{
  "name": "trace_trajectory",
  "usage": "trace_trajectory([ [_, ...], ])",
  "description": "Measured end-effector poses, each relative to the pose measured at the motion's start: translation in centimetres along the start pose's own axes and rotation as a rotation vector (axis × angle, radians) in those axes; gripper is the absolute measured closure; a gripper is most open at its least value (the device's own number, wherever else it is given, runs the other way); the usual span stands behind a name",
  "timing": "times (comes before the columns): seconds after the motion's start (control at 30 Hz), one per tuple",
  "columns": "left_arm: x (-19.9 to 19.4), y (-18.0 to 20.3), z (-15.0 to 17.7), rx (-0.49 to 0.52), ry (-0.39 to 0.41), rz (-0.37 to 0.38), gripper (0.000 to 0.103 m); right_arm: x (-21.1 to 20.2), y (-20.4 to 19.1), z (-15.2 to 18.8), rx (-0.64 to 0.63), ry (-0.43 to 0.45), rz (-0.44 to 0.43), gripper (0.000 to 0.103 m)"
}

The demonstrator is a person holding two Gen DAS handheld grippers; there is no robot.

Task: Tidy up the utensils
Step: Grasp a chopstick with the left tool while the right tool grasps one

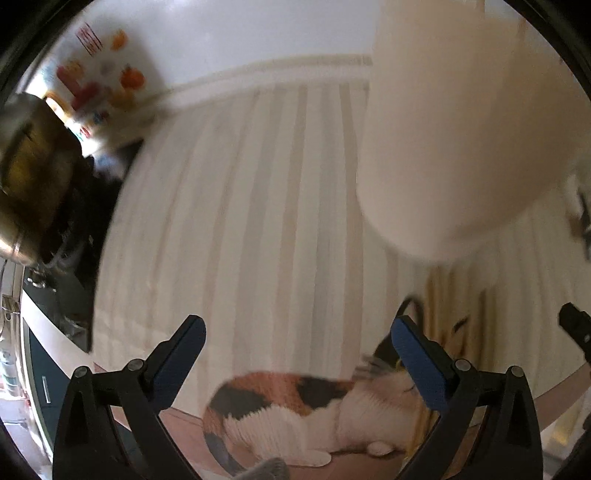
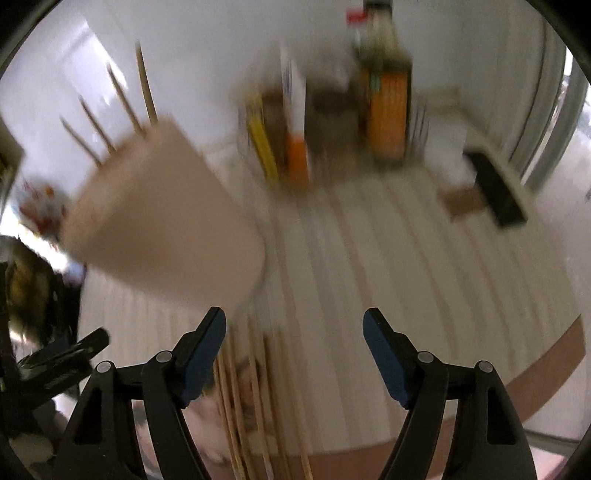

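Loose chopsticks [image 2: 255,398] beside chopstick-filled beige cup [image 2: 162,229]

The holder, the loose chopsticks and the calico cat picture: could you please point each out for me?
Holder [image 2: 162,218]: right wrist view, middle of its beige side wall.
Loose chopsticks [image 2: 258,387]: right wrist view, mid-shaft of one stick lying on the cloth.
Cat picture [image 1: 280,406]: left wrist view, its orange-and-black back.

Round table [image 2: 424,258] covered by a cream striped cloth [image 1: 258,192]. White wall [image 1: 240,33] at the far side. Bright daylight enters at far right.
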State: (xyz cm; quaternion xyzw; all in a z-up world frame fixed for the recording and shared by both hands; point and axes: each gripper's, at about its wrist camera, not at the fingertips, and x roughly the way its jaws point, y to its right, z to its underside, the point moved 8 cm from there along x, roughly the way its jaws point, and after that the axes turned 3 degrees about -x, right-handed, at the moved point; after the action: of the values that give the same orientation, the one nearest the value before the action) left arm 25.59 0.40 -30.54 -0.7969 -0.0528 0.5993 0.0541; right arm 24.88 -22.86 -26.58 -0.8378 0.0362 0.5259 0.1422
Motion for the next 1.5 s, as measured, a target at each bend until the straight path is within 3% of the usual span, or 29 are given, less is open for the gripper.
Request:
trace_trajectory([
  [0.13, 2.6, 0.5, 2.4, 0.025, -0.067, -0.001, 0.003, 4.8, -0.4, 4.6, -0.041, -0.174, -0.007, 0.043],
  [0.23, 3.5, 1.3, 3.5, 0.016, -0.109, 0.057, 0.009, 7.6, -0.7, 7.2, -0.075, -0.269, 0.009, 0.057],
  [0.3, 3.6, 2.3, 4.0, 0.005, -0.141, 0.138, 0.023, 8.9, -0.7, 8.5, -0.1, -0.31, 0.03, 0.069],
  [0.37, 3.6, 3.7, 4.4, -0.005, -0.175, 0.223, 0.034, 9.2, -0.4, 9.1, -0.139, -0.303, 0.077, 0.091],
  [0.4, 3.6, 4.5, 4.6, -0.004, -0.191, 0.256, 0.041, 9.2, -0.2, 9.3, -0.149, -0.31, 0.092, 0.096],
  [0.47, 3.5, 5.7, 4.8, 0.015, -0.202, 0.29, 0.051, 9.2, 1.1, 9.5, -0.118, -0.313, 0.117, 0.096],
  [0.57, 3.8, 7.5, 5.4, 0.086, -0.221, 0.271, 0.073, 8.9, 3.3, 9.8, -0.083, -0.32, 0.139, 0.096],
  [0.77, 3.6, 9.9, 5.4, 0.157, -0.203, 0.25, 0.099, 8.4, 6.4, 10.6, -0.066, -0.326, 0.156, 0.096],
  [0.87, 3.6, 9.7, 5.5, 0.148, -0.201, 0.253, 0.099, 8.2, 7.6, 11.1, -0.054, -0.324, 0.163, 0.096],
  [1.0, 4.2, 6.2, 5.4, 0.093, -0.215, 0.246, 0.099, 7.9, 8.7, 11.5, -0.048, -0.325, 0.165, 0.096],
  [1.13, 5.0, 3.5, 5.2, 0.014, -0.256, 0.307, 0.098, 7.5, 7.7, 11.0, -0.04, -0.332, 0.151, 0.096],
  [1.33, 5.6, 0.4, 4.9, -0.004, -0.226, 0.237, 0.098, 7.6, 8.0, 10.1, -0.051, -0.338, 0.154, 0.096],
  [1.5, 5.9, 0.8, 5.0, 0.034, -0.204, 0.212, 0.098, 7.8, 6.8, 10.3, -0.098, -0.351, 0.183, 0.096],
])
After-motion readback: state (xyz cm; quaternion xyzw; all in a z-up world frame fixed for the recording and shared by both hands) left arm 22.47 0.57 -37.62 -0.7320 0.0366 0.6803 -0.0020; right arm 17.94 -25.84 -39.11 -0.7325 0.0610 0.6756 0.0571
